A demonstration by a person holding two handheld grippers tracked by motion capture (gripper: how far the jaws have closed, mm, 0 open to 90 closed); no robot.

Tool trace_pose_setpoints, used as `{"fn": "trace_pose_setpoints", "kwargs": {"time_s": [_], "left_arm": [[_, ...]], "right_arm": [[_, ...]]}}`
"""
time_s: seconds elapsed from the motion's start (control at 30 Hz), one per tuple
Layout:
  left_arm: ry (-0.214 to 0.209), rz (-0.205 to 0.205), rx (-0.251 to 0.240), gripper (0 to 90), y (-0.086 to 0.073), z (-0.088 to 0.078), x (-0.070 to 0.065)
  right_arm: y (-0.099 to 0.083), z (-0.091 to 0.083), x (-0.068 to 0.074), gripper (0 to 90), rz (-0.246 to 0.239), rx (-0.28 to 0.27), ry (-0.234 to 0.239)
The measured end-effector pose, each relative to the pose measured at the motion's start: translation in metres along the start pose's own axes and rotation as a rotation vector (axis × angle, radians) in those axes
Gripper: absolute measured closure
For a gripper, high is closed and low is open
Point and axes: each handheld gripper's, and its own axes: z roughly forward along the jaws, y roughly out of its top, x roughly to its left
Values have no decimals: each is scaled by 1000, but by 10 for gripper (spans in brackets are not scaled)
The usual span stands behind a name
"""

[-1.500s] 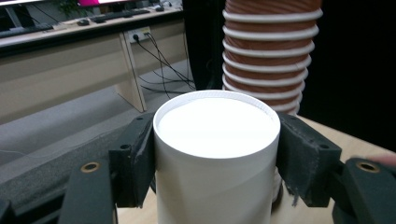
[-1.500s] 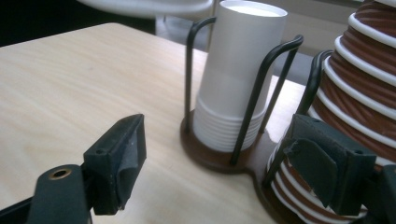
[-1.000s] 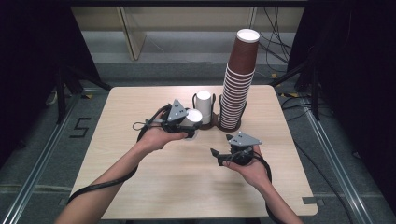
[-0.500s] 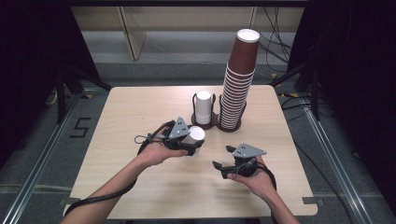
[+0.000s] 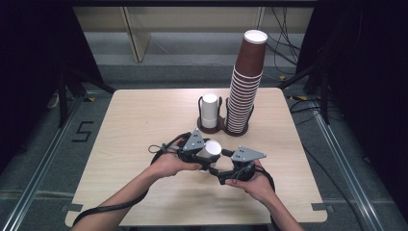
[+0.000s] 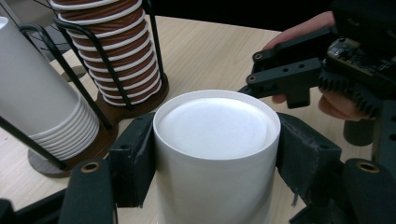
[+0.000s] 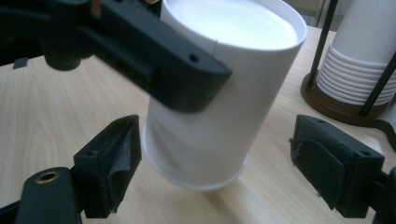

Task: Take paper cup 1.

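Two claws: high view, my left claw [image 5: 208, 153] and right claw [image 5: 222, 174] meet at the near middle of the table [image 5: 139, 120].
Cup: white cup [image 5: 210, 149] clamped upside down in my left claw, tilted.
Stacks: white stack [image 5: 209, 110] and brown stack [image 5: 246, 82] stand behind, in wire holders.
Left gripper view: pads press both sides of the cup [image 6: 215, 154]; right claw [image 6: 299, 77] just beyond it.
Right gripper view: my jaws have just been opening, standing wide either side of the cup [image 7: 219, 93], not touching.

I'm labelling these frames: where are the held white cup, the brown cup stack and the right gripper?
held white cup [image 6: 215, 154], left gripper view, its side wall
brown cup stack [image 5: 246, 84], high view, mid-stack
right gripper [image 7: 215, 168], right gripper view, between its fingertips
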Motion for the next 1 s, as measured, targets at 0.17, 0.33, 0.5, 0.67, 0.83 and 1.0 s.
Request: {"fn": "trace_pose_setpoints", "kwargs": {"time_s": [0.17,0.33,0.5,0.67,0.83,1.0], "left_arm": [[-11,-17,-16,334,3,4,-3],[-22,-19,-23,333,6,8,-6],[-33,-21,-28,333,9,11,-9],[-37,-36,-33,326,8,12,-8],[-38,-71,-91,242,8,8,-3],[4,-66,-143,142,9,-5,0]], "right_arm": [[0,2,-3,180,57,-28,0],[1,5,-3,196,101,-57,22],[0,6,-2,236,91,-44,19],[0,5,-3,273,68,-48,-5],[2,2,-2,302,109,-60,-6],[2,-2,-7,302,165,-63,-18]]}}
